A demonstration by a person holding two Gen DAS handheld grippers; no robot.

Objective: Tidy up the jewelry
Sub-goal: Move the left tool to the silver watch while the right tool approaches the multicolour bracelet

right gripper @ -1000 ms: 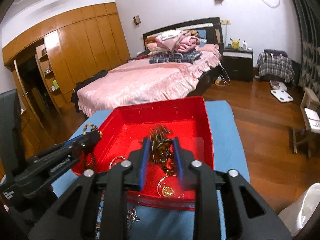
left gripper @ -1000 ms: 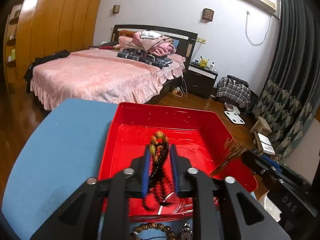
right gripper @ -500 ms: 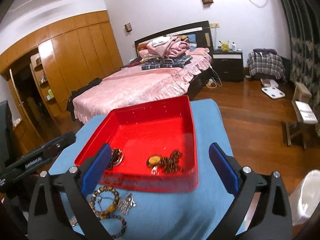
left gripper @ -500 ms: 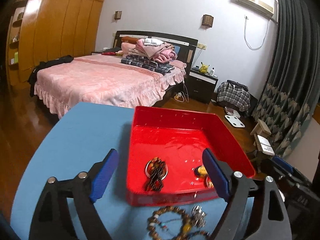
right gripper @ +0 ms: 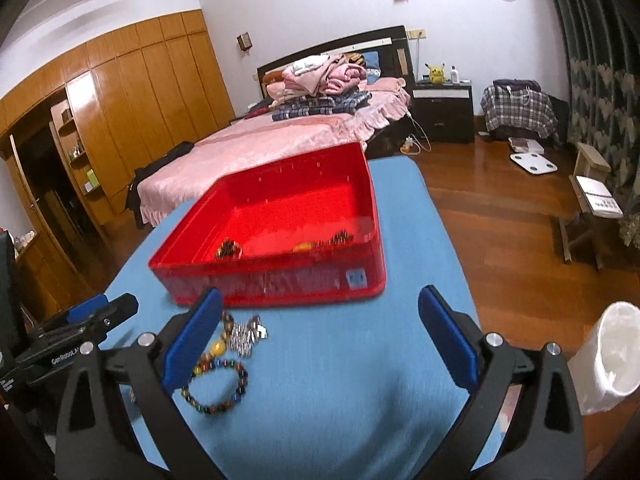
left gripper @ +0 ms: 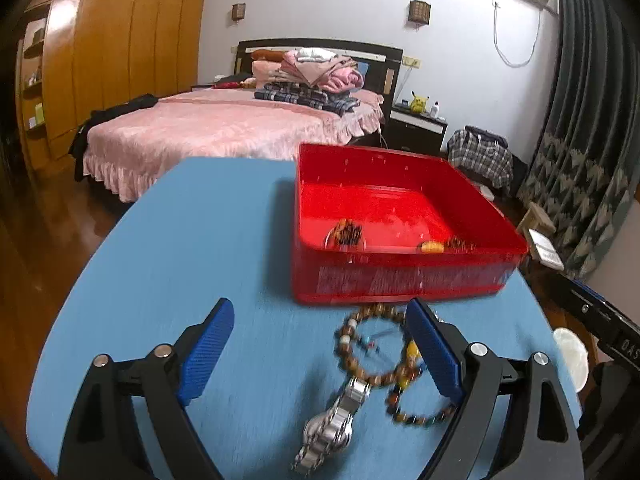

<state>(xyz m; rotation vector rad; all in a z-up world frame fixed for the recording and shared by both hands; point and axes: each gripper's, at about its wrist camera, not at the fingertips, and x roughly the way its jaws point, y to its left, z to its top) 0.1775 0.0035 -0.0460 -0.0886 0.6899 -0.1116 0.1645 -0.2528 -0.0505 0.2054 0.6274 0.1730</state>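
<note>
A red tray (left gripper: 400, 280) (right gripper: 280, 284) stands on the blue table and holds dark bead pieces (left gripper: 347, 235) (right gripper: 228, 249) and an amber piece (left gripper: 432, 246) (right gripper: 303, 246). On the table in front of it lie a brown bead bracelet (left gripper: 372, 344), a silver watch (left gripper: 332, 428) and a multicoloured bead bracelet (right gripper: 218, 388). My left gripper (left gripper: 320, 348) is open and empty, low over the table before the tray. My right gripper (right gripper: 320, 336) is open and empty, to the right of the loose jewelry. The left gripper also shows in the right wrist view (right gripper: 80, 332).
The blue table (left gripper: 200, 260) ends at a rounded edge on the left and at the near right. A white bin (right gripper: 612, 356) stands on the floor to the right. A pink bed (left gripper: 224, 124) and a wardrobe lie beyond.
Both grippers opened and dropped their bead pieces in the red tray, then drew back and down toward the loose jewelry on the table.
</note>
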